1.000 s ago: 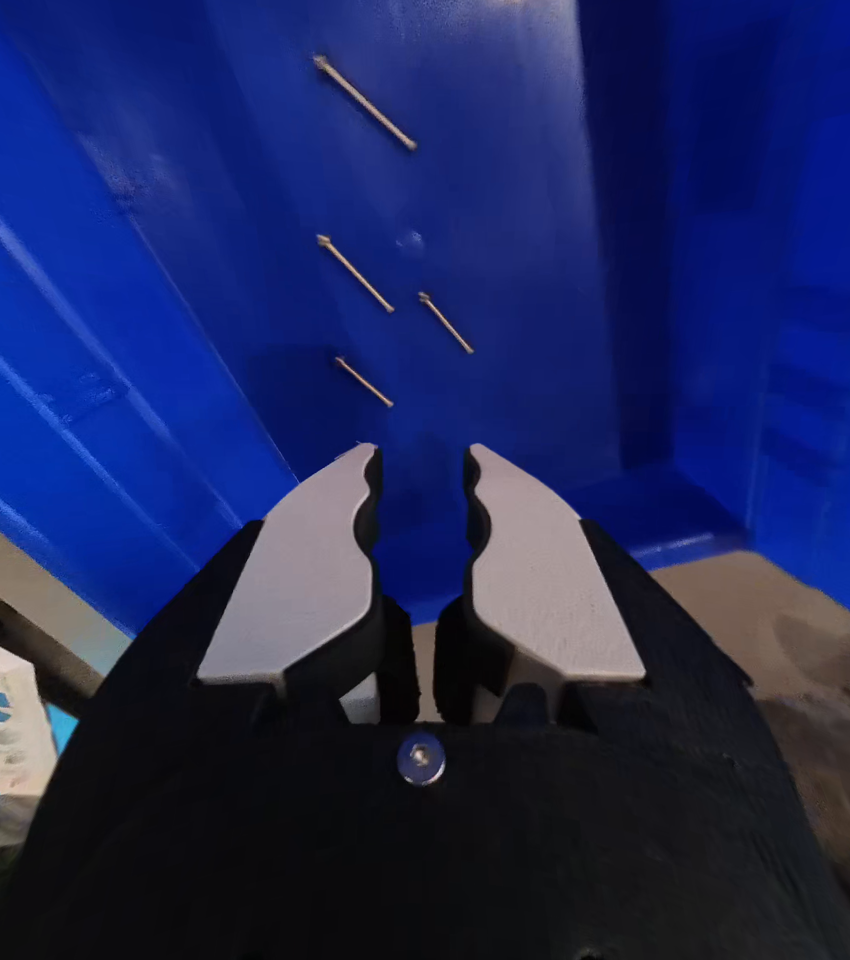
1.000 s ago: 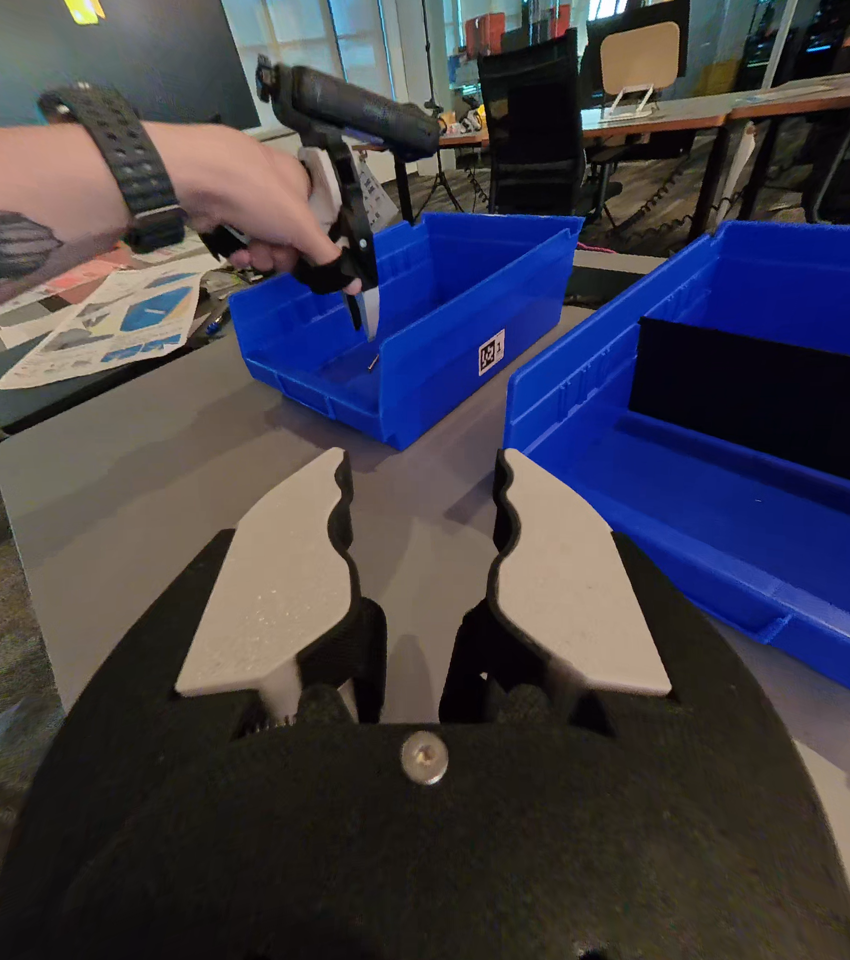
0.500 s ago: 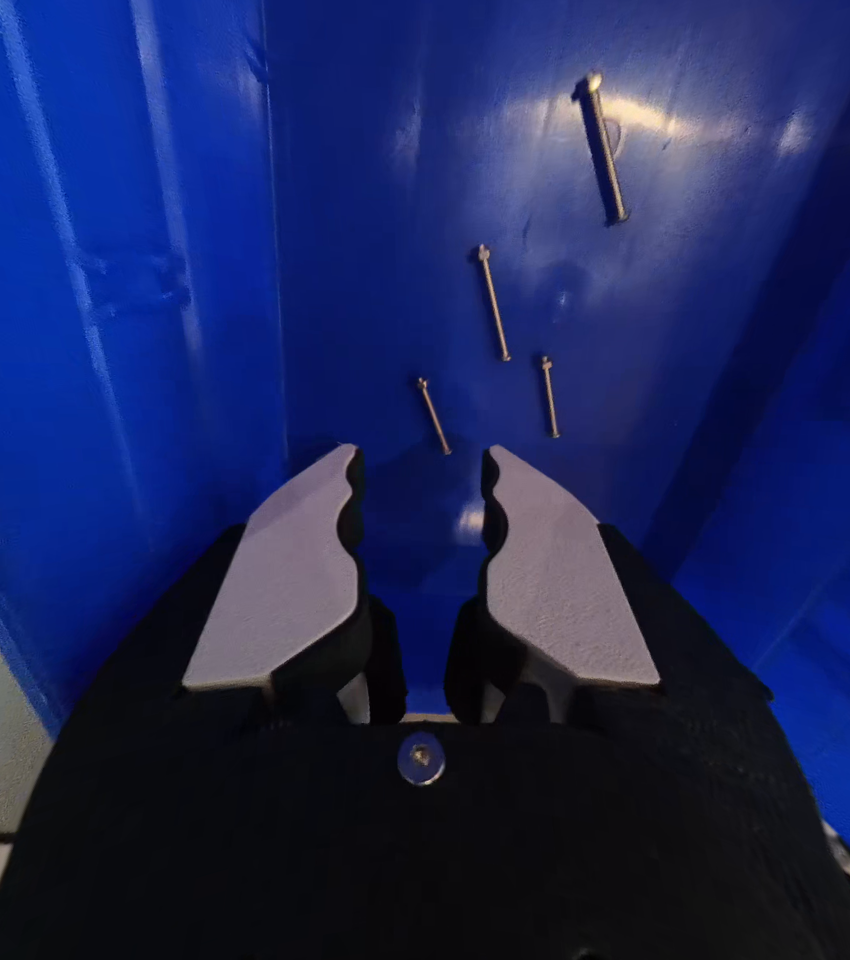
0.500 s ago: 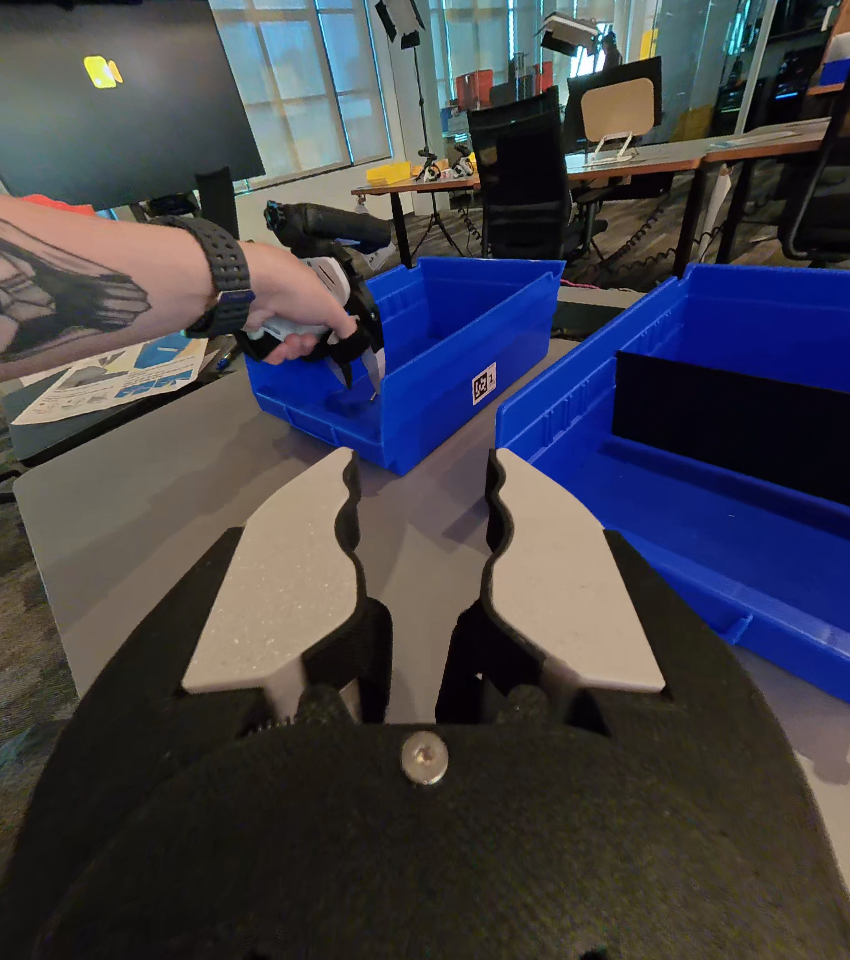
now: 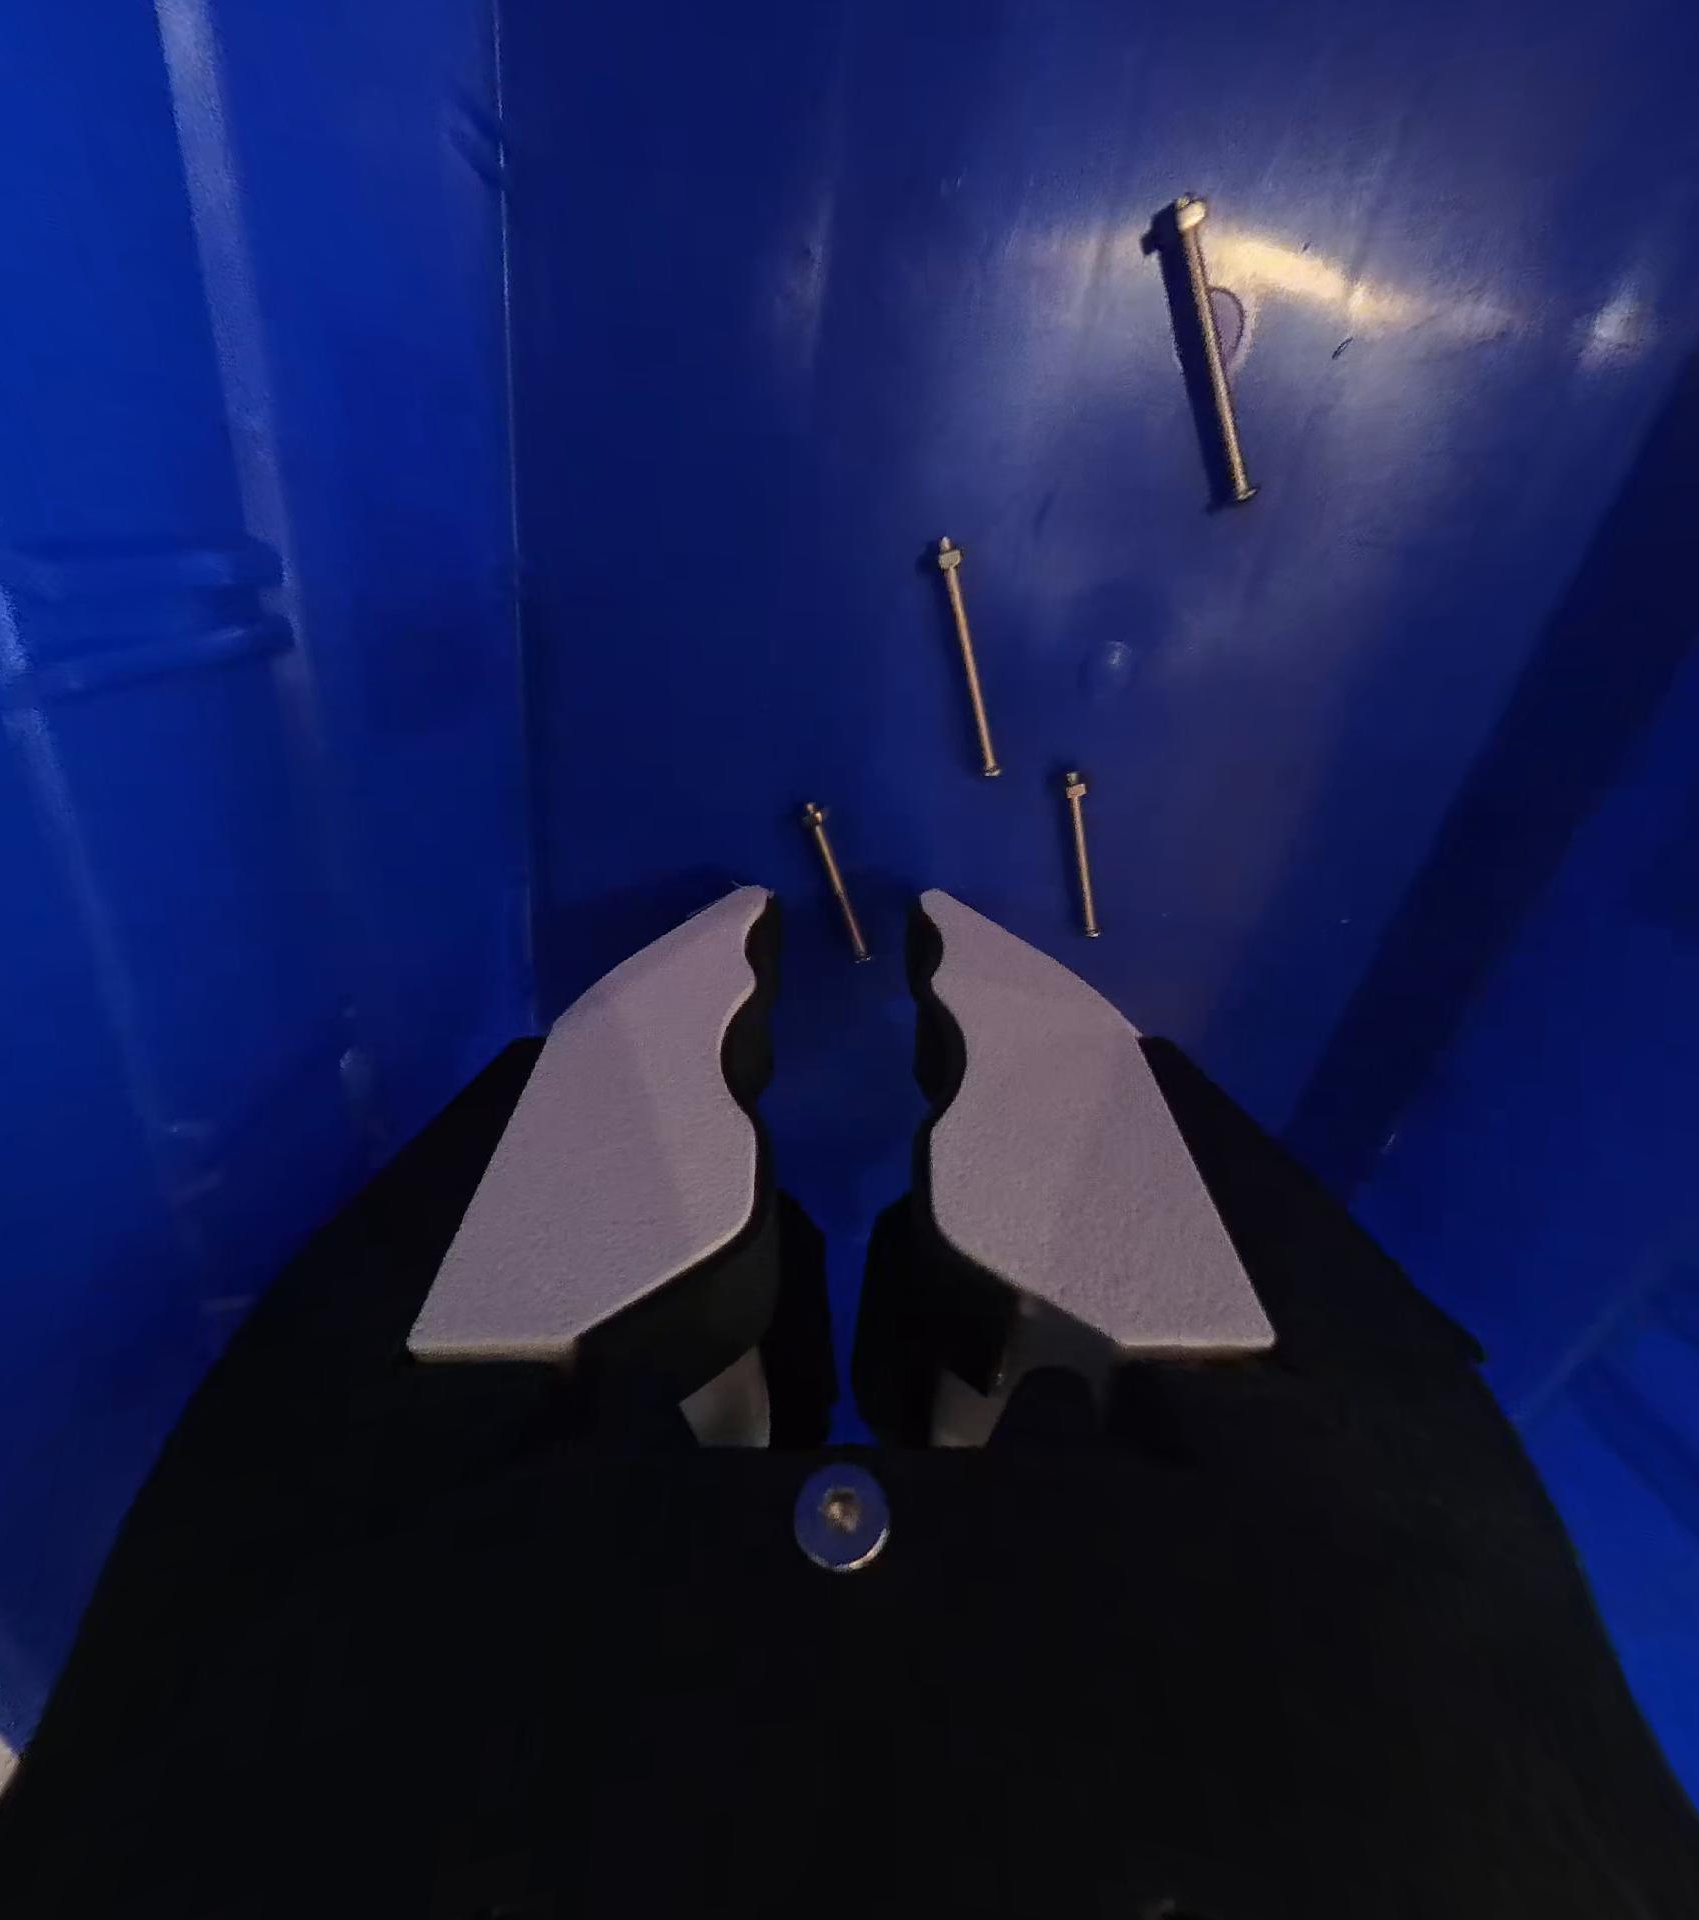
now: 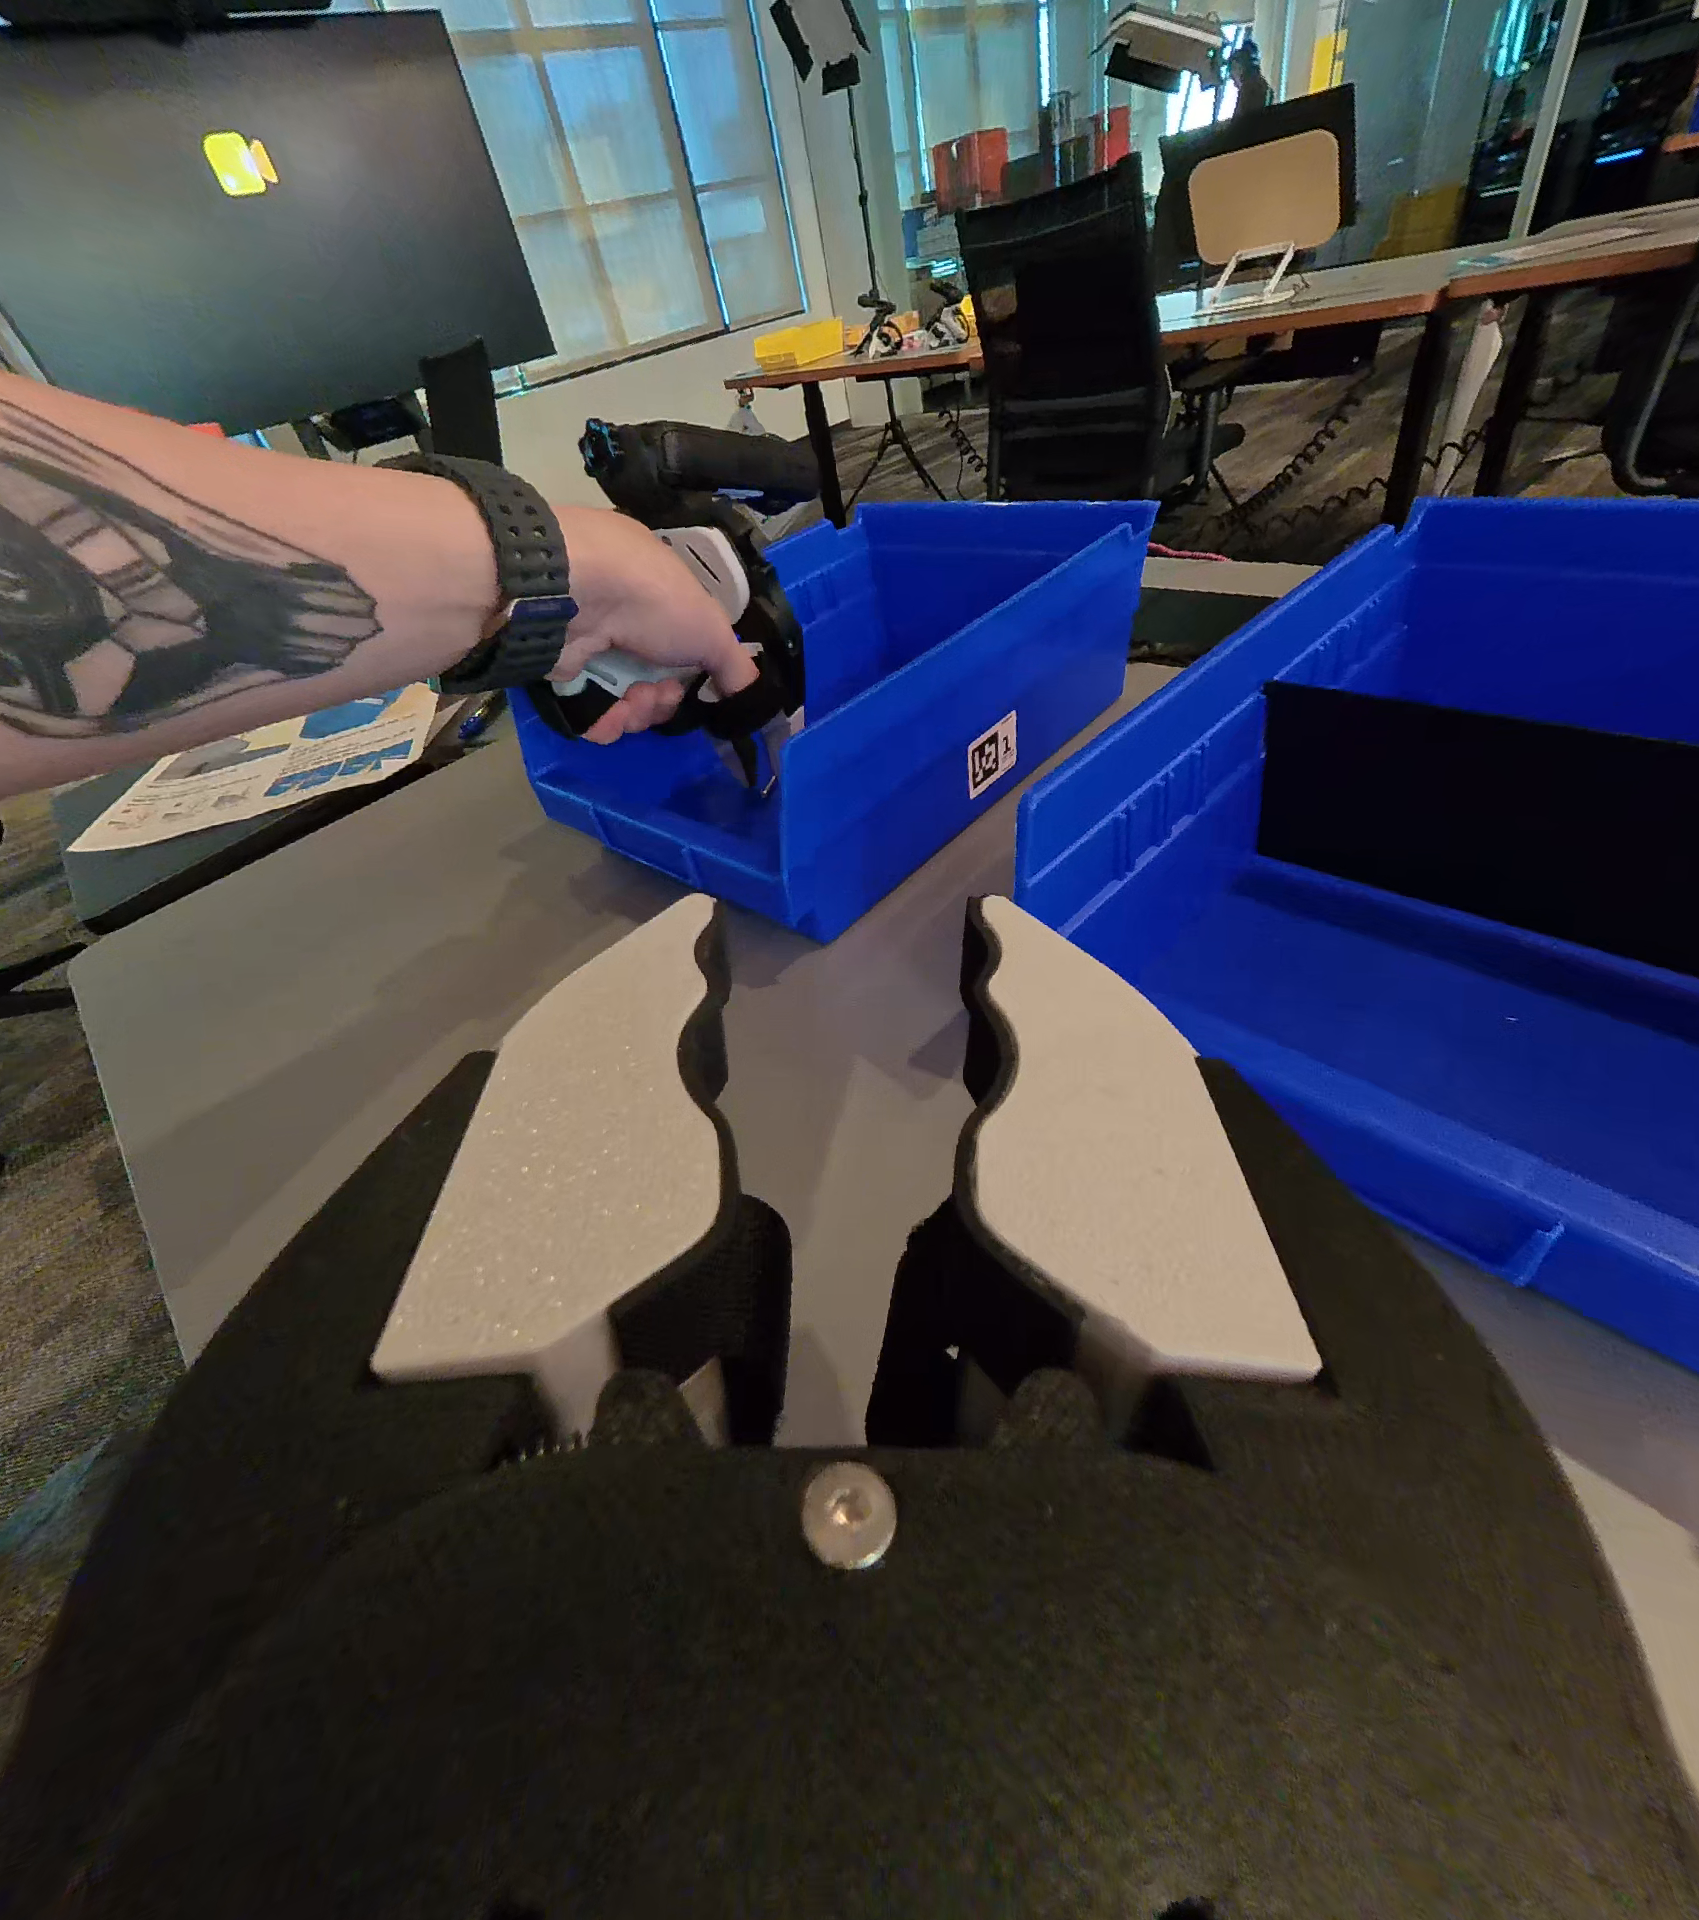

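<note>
Left tool (image 5: pixel 843 914) agape, nearest screw (image 5: pixel 836 881) just beyond tips.

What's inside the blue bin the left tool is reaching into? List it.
Four thin metal bolts lie apart on the blue bin floor. The open left tool hides the floor beneath it.

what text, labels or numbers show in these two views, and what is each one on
I give no wording, only what bears it.
White sticker with a black square code: on the smaller blue bin, outer wall.
Printed sheets with blue pictures, left of that bin: too small to read.
Dark screen: a yellow icon, no words.
Left wrist view: none, only bolts.
</note>
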`<state>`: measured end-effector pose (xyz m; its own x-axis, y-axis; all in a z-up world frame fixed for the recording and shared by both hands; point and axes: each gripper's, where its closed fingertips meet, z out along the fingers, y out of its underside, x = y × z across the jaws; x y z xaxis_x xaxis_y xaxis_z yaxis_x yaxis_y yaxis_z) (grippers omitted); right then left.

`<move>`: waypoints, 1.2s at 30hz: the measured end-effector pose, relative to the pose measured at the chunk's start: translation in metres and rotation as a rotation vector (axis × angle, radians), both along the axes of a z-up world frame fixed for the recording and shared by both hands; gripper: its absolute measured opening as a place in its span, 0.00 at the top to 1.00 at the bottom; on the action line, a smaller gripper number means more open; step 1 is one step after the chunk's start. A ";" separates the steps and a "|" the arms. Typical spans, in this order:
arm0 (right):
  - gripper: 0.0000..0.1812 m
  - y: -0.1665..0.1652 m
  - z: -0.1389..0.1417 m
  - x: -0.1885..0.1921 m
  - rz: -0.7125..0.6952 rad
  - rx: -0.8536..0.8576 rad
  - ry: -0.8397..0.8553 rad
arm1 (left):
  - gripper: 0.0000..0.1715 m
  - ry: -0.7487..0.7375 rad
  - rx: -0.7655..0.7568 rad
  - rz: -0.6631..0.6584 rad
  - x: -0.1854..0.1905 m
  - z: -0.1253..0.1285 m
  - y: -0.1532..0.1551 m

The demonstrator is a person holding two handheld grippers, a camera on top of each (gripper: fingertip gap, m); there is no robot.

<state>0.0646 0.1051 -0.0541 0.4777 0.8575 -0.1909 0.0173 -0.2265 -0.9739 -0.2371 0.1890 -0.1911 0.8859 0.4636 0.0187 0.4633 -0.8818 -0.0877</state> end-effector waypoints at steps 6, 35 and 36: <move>0.77 -0.002 0.002 -0.001 0.001 0.005 0.006 | 0.96 0.064 0.006 0.000 0.003 -0.001 0.003; 0.82 0.005 -0.003 0.006 -0.012 -0.001 -0.016 | 0.99 -0.098 0.256 -0.274 0.010 0.031 0.014; 0.82 0.005 -0.004 0.006 -0.013 0.000 -0.021 | 0.99 -0.103 0.283 -0.287 0.012 0.038 0.015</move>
<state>0.0702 0.1097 -0.0577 0.4925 0.8514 -0.1807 0.0345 -0.2265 -0.9734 -0.2255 0.2040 -0.1528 0.9652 0.1621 0.2050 0.2214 -0.9241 -0.3115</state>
